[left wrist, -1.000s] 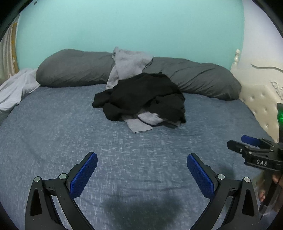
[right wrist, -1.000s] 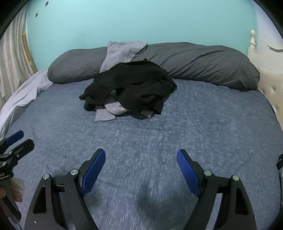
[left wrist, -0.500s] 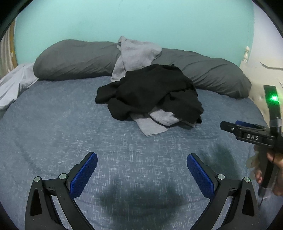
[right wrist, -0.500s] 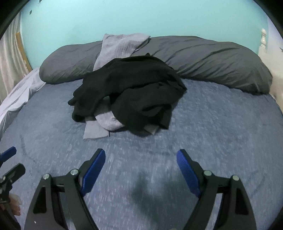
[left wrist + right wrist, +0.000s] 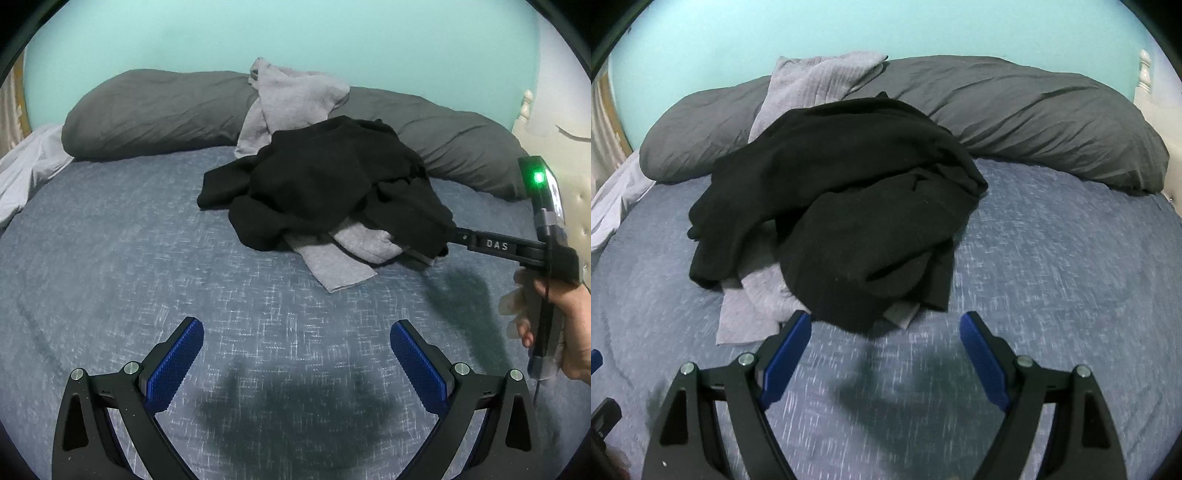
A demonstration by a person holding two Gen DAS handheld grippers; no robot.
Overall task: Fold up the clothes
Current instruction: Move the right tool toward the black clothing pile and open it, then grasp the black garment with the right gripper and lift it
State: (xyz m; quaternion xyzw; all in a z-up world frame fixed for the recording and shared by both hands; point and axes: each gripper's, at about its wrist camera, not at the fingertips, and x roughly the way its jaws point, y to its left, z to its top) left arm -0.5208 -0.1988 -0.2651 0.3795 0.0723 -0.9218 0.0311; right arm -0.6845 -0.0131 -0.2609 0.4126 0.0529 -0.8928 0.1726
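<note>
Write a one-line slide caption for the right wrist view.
Open right gripper nears a crumpled black garment heaped over grey clothing on the blue-grey bedspread.

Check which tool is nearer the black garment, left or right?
Right. The right tool is open at the near edge of the black garment, which fills its view. The left tool is open farther back, bare bedspread ahead.

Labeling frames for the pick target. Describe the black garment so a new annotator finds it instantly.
Start at the bed with the blue-grey cover and the long dark grey pillows along the teal wall. Mid-bed, just in front of the pillows, sits one crumpled pile. The black garment is its top layer, the only black cloth, draped over light grey clothes.
</note>
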